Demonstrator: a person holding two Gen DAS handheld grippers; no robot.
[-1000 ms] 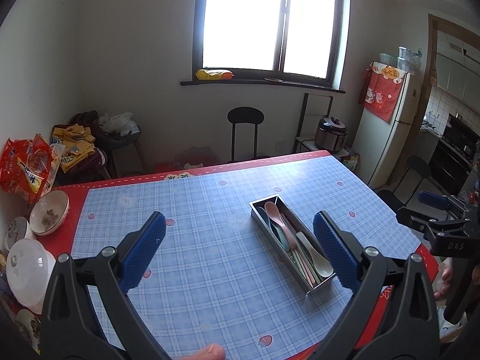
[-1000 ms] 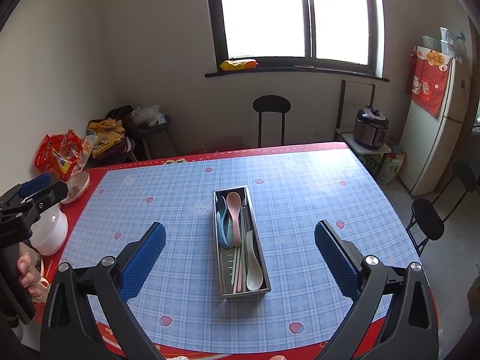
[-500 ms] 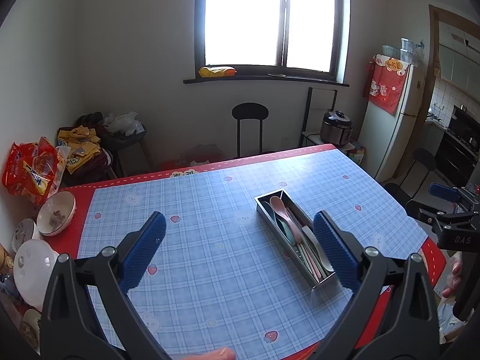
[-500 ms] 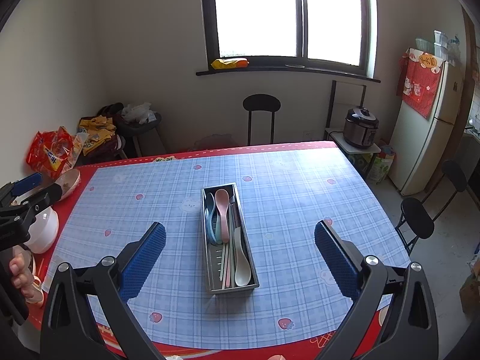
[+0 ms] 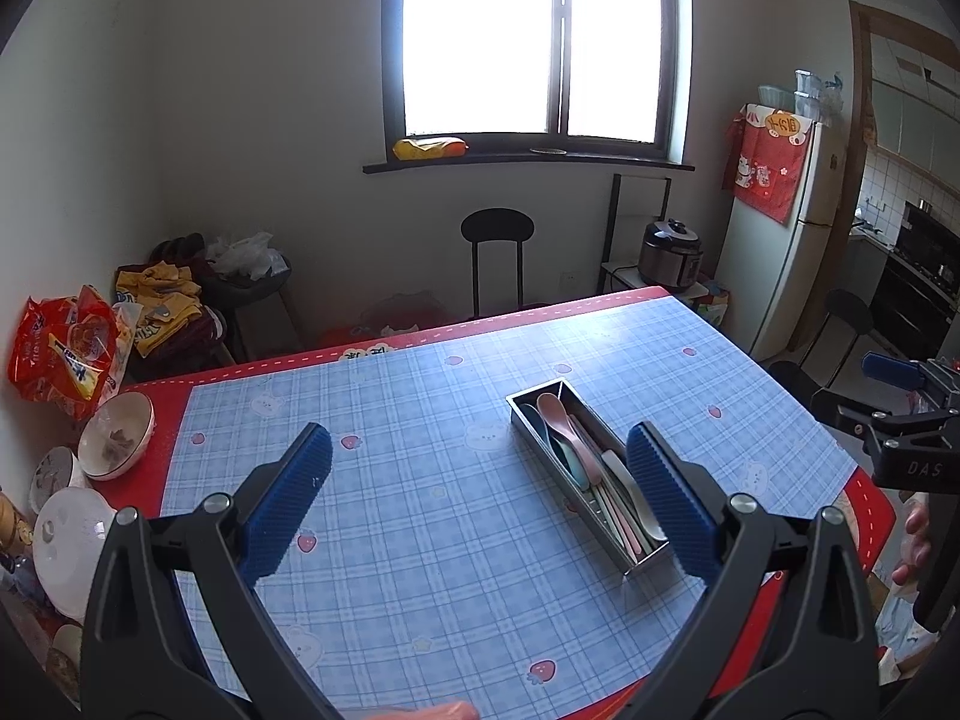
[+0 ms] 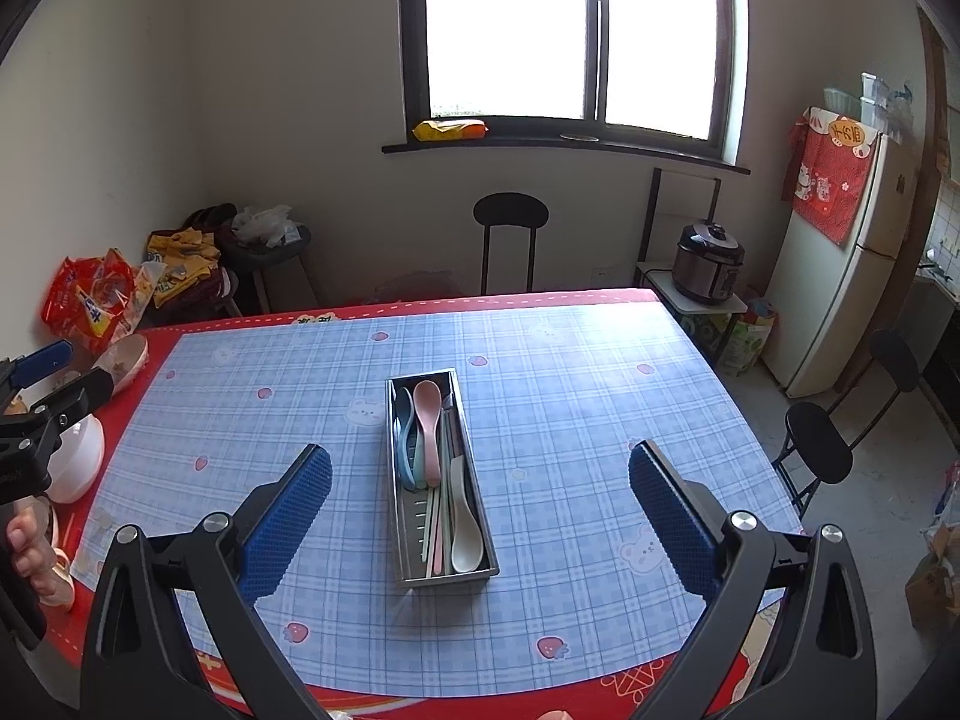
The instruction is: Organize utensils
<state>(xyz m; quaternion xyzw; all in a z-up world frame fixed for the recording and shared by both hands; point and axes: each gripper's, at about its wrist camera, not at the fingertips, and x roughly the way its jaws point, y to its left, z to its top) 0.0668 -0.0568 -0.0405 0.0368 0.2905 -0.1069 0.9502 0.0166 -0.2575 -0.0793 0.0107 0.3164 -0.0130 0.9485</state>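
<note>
Shiny metal tray holds matt plastic spoons on glossy tablecloth.

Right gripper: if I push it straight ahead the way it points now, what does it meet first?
Probably the metal utensil tray. The open right gripper frames it between the fingers, with the white spoon at the near end. It hangs well above the table, so depth is unclear; nothing else shows in that line.
</note>
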